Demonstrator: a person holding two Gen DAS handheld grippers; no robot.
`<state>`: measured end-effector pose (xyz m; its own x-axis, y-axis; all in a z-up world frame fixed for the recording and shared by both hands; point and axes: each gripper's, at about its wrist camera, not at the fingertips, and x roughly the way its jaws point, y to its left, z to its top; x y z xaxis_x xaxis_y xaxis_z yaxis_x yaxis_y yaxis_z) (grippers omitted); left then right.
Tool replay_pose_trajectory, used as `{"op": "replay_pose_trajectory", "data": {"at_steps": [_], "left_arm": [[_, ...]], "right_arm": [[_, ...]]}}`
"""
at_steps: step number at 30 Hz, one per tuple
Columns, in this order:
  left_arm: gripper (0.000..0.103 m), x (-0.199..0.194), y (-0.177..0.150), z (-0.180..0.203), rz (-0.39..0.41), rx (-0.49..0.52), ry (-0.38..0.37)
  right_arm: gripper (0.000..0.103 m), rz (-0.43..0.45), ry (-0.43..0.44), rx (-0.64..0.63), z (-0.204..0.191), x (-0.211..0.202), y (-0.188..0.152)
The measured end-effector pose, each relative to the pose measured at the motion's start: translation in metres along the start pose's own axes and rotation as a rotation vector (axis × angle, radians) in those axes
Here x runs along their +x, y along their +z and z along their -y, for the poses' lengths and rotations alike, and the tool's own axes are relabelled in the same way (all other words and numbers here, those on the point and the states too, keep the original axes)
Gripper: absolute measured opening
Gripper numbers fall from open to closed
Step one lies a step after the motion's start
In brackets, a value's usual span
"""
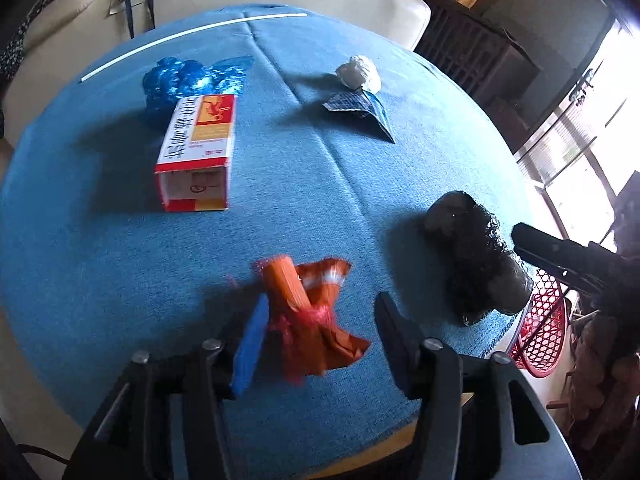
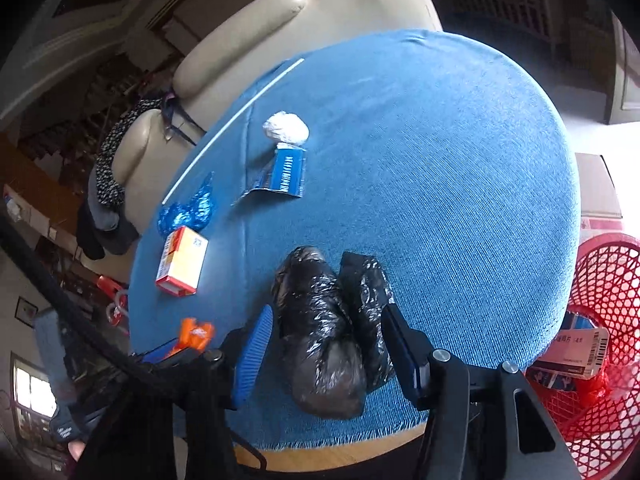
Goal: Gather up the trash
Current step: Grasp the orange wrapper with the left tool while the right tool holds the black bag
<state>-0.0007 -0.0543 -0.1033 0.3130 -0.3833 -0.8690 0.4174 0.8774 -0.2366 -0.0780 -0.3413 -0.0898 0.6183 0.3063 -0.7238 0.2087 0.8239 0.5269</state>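
Daylight pours from a blown-out bright window [image 1: 592,128] at the right, casting soft leftward shadows on the blue-clothed table [image 1: 320,184]. Fisheye edges bend and darken; the crumpled orange wrapper [image 1: 316,312] is motion-blurred.

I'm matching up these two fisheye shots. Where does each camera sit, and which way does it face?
Left wrist: on the left gripper, angled down at the orange wrapper between its open fingers.
Right wrist: on the right gripper, angled down over the black bag between its fingers.
Shared: blue cloth, red-and-white carton, black bag, red basket.
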Motion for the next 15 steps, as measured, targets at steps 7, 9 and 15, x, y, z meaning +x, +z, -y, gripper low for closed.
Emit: {"op": "replay_pose_trajectory", "data": {"at_steps": [7, 9, 15], "left_arm": [[0.061, 0.002, -0.010, -0.016, -0.028, -0.066, -0.024], [0.061, 0.004, -0.009, -0.015, -0.031, -0.070, -0.029], [0.056, 0.011, -0.010, -0.010, -0.019, -0.045, -0.032]], "right_arm": [[0.060, -0.062, -0.015, -0.011, -0.002, 0.025, -0.005], [0.049, -0.055, -0.007, -0.023, -0.005, 0.027, -0.007], [0.041, -0.070, -0.007, -0.102, -0.021, 0.032, -0.013]]}}
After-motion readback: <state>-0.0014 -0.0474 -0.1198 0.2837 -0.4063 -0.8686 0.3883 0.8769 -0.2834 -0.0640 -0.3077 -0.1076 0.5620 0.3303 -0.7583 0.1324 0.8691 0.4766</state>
